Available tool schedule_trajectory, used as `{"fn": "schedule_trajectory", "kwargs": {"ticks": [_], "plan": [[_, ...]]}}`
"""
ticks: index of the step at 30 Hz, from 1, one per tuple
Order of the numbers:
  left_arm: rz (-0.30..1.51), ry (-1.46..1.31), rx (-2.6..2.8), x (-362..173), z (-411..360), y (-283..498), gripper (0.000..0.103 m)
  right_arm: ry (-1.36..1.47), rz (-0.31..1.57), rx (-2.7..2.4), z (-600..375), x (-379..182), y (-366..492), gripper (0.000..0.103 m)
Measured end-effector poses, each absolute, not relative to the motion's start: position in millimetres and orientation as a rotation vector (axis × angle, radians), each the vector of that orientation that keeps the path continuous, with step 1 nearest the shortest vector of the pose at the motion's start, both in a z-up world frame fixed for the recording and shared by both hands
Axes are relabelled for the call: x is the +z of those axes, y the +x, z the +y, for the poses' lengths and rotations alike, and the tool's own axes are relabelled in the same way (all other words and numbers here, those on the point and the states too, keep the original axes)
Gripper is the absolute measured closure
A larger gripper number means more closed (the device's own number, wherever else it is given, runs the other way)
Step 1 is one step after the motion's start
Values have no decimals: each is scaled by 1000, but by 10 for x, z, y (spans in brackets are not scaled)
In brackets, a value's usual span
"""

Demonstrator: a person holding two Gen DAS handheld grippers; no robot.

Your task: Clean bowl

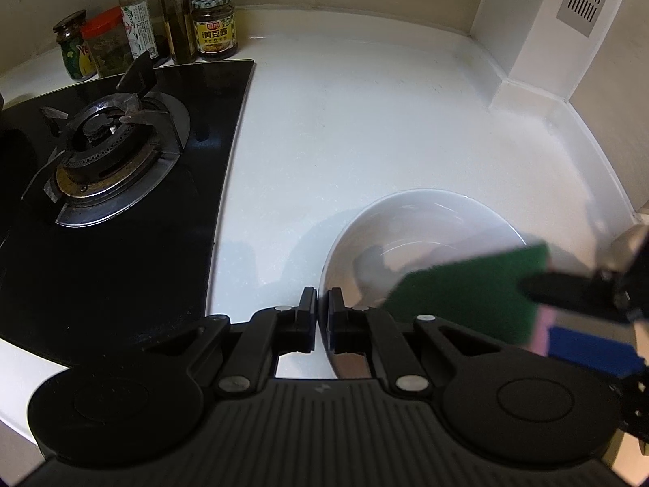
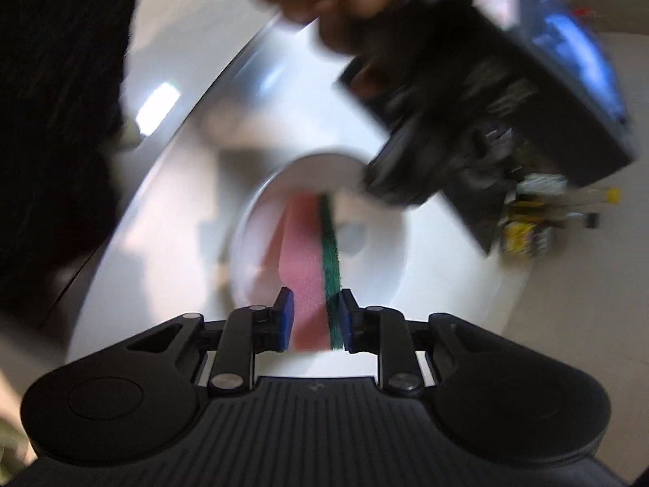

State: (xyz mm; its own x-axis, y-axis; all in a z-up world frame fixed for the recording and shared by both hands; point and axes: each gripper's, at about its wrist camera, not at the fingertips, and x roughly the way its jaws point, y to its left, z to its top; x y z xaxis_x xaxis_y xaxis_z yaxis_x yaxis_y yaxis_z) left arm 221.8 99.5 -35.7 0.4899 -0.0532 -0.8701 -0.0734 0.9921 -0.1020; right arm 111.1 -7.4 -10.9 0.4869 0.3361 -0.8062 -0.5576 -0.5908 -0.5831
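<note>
The white bowl [image 1: 422,239] sits on the pale countertop [image 1: 365,121], to the right of the black gas hob [image 1: 121,186]. The left gripper [image 1: 322,316] pinches the bowl's near rim, one finger outside the wall and one inside, the jaws narrow. The right gripper [image 2: 314,320] clamps a sponge [image 2: 308,255], pink foam with a green scouring face, and holds it over the bowl's hollow; in the left wrist view the green face [image 1: 466,288] covers the bowl's right side.

Open counter stretches behind the bowl to the wall upstand, and a strip of counter separates the bowl from the hob's edge. Jars and bottles [image 1: 174,24] stand in the far corner behind the burner [image 1: 105,142].

The right wrist view is motion-blurred: whether the sponge touches the bowl cannot be told. The bowl's near edge is hidden under the left gripper's body.
</note>
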Motion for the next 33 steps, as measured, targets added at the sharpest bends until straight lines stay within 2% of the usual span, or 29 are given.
{"fn": "schedule_trajectory", "kwargs": {"ticks": [3,6,15,19,23,33], "plan": [[1059,-139,4,-359,1018,2205,100,-1844,55,1217,-109,-230,1104,79],[1056,-130,-1,-358,1012,2191,100,-1827,5,1252,-45,-237,1156,80],[1052,-121,-17,-362,1012,2189,99,-1905,69,1297,-7,-112,1187,75],[1050,-131,-25,-368,1037,2188,99,-1846,152,1355,-15,66,1161,78],[1050,-133,-30,-367,1042,2188,99,-1841,32,1299,-59,-54,1200,78],[1046,-122,-34,-367,1029,2171,99,-1918,9,1430,1,200,1244,78]]}}
